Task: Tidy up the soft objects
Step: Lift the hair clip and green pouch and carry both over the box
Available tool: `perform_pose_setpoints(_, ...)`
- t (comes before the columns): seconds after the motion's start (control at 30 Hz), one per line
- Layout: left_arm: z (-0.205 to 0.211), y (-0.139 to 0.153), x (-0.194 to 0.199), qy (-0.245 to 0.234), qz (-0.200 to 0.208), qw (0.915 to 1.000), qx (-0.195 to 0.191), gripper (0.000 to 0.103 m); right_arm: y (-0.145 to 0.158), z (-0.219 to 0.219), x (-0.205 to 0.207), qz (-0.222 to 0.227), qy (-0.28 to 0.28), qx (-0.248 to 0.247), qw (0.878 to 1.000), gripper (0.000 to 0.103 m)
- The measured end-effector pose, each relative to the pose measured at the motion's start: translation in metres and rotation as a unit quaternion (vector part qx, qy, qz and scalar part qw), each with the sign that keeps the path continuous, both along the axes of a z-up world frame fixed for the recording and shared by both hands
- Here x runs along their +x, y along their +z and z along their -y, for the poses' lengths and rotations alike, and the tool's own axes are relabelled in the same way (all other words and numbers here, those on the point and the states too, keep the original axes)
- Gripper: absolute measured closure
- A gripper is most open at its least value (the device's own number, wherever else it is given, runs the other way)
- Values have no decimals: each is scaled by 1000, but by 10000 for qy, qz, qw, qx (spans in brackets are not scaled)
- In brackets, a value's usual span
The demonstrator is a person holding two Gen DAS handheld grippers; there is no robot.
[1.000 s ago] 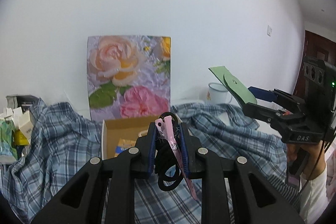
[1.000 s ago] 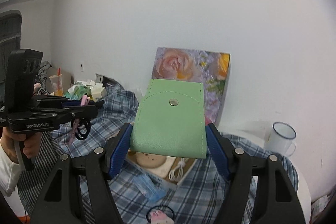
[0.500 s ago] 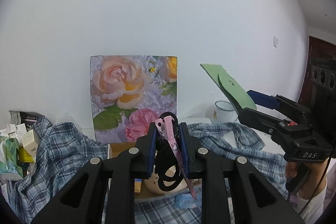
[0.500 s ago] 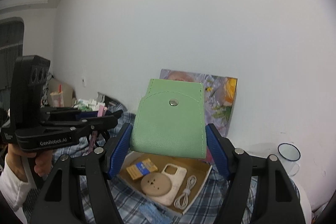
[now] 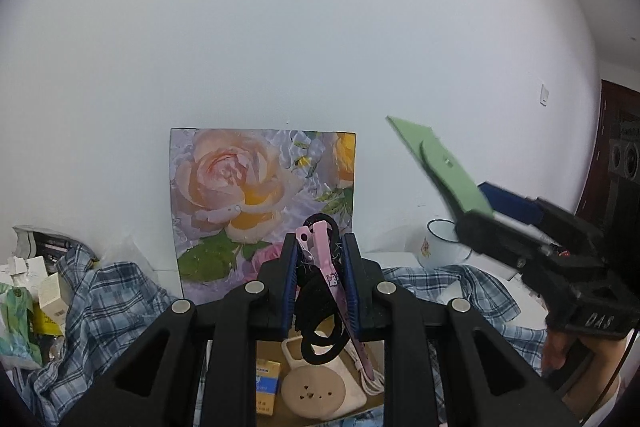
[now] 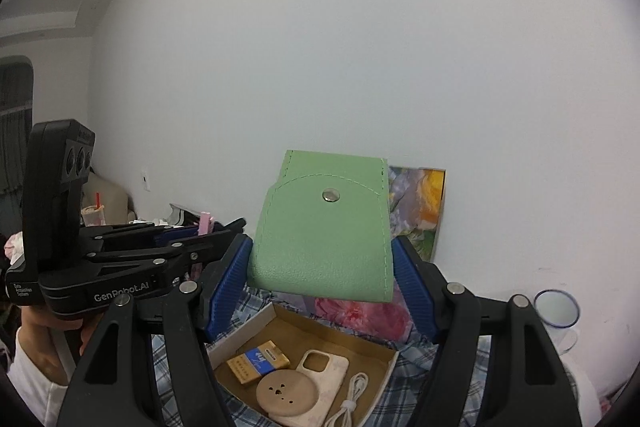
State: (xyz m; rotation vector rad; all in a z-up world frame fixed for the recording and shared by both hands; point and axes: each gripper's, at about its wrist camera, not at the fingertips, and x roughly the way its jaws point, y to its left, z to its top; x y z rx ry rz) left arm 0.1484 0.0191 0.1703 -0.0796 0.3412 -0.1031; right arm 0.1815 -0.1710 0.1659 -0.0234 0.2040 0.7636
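Both grippers have lifted higher above the cardboard box. Left gripper jaws pinch black hair ties and a pink clip; right gripper jaws pinch a green pouch.

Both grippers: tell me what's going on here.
A person holds a gripper in each hand above an open cardboard box. The left gripper is shut on a pink hair clip and black hair ties. The right gripper clamps a green snap pouch. Neither load is in the box yet.
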Motion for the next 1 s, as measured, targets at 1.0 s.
perform_pose_setpoints(1.0, -22, -137, 82, 133, -1646, 9863, -35, 81, -101, -42, 60, -976, 61, -449, 9942, 33)
